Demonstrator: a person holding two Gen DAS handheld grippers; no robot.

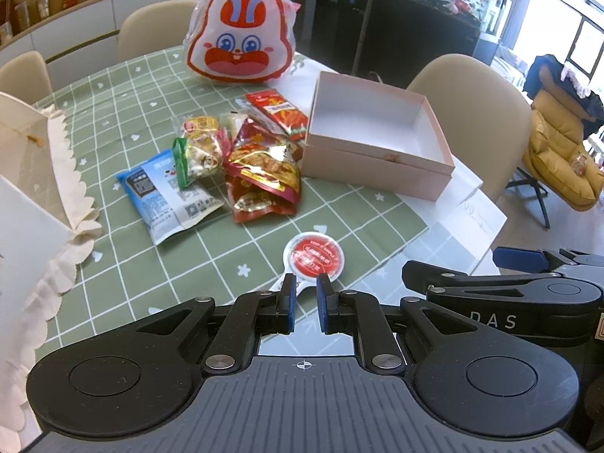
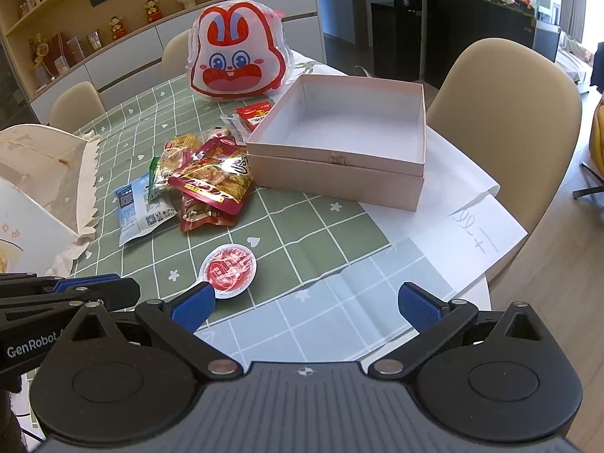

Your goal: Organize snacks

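Note:
A pile of snack packets [image 1: 241,154] lies on the green checked tablecloth, left of an open pink box [image 1: 377,139] that holds nothing. A small round cup with a red lid [image 1: 312,259] sits alone near the table's front, just beyond my left gripper [image 1: 306,294], which is shut with nothing between its blue pads. In the right wrist view the snack pile [image 2: 204,181], the pink box [image 2: 339,139] and the round cup [image 2: 228,270] show again. My right gripper [image 2: 305,305] stands wide open over the front of the table and holds nothing; the cup is just past its left finger.
A large rabbit-face bag [image 1: 239,34] stands at the back of the table. A white frilled paper bag [image 1: 45,173] fills the left side. White paper sheets [image 2: 464,234] lie under and right of the box. Beige chairs [image 2: 506,113] ring the table.

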